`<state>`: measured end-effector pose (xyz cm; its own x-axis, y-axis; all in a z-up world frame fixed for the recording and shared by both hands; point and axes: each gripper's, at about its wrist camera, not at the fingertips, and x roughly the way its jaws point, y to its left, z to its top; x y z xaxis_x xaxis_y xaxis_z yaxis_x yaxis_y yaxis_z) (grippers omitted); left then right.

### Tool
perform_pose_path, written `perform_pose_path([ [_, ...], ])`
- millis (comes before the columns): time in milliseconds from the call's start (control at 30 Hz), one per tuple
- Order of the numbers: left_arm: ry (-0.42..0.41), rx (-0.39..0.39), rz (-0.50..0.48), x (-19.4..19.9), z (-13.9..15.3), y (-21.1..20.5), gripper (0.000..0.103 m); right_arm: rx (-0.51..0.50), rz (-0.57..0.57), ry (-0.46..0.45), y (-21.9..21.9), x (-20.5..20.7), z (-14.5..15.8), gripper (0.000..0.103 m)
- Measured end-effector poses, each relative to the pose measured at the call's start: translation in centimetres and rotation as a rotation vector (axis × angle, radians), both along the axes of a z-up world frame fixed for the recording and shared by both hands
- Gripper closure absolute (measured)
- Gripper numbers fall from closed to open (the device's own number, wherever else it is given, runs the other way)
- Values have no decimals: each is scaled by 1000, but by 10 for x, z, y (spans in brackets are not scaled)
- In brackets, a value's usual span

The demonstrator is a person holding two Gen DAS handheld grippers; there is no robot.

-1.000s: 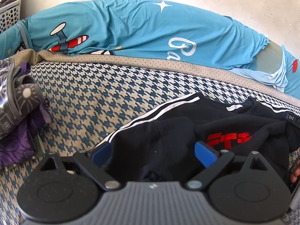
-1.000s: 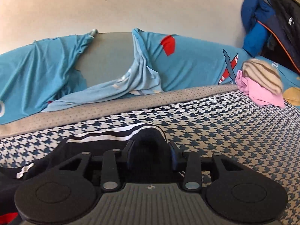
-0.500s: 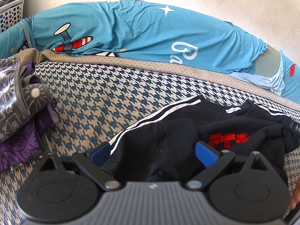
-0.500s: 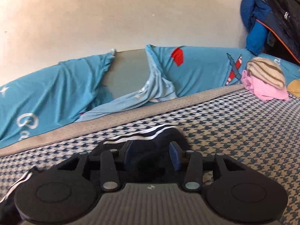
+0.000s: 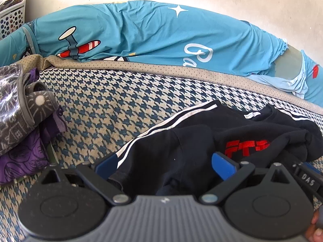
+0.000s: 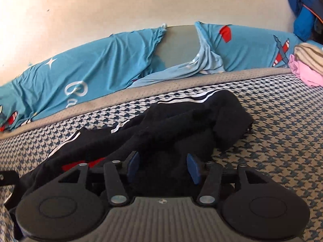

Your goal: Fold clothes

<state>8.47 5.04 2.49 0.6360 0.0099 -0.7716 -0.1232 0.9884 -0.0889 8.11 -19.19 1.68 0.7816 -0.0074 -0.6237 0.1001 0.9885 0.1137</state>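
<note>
A black shirt (image 5: 191,137) with white stripes and a red print lies crumpled on the houndstooth bed cover (image 5: 101,104). My left gripper (image 5: 164,165) stands wide open over its near edge, with black cloth bunched between the blue pads (image 5: 224,164). In the right wrist view the same shirt (image 6: 191,121) stretches away from my right gripper (image 6: 162,165). Its jaws are opening, and dark cloth lies between the pads (image 6: 192,168) without being pinched. The shirt's striped sleeve rests on the cover ahead.
A pile of grey and purple folded clothes (image 5: 18,111) sits at the left, with a white basket (image 5: 12,16) behind it. Teal bedding (image 5: 141,36) runs along the wall. Pink and striped clothes (image 6: 306,64) lie at the right, under a blue jacket (image 6: 302,6).
My right gripper went from shut on the black cloth to open and drew back, leaving the sleeve lying on the cover. The left gripper has hardly moved.
</note>
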Motion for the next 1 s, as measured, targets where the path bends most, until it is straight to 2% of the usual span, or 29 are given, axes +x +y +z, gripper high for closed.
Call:
perform_pose_path([
  [33,3,2,-3,0,-1,-1,3,0,10,12,2,1,-2,45],
  [267,21,-9,-11,2,-5,-3,3,-25,44,85,9,6,-14,42],
  [467,38,-19,-11,3,-7,-2,1,5,26,134,7,9,-24,35],
  [667,45,-20,-15,3,-9,-3,0,-10,6,132,10,8,-27,31],
  [1000,60,-34,-17,6,-12,-5,0,-28,5,132,12,7,-25,29],
])
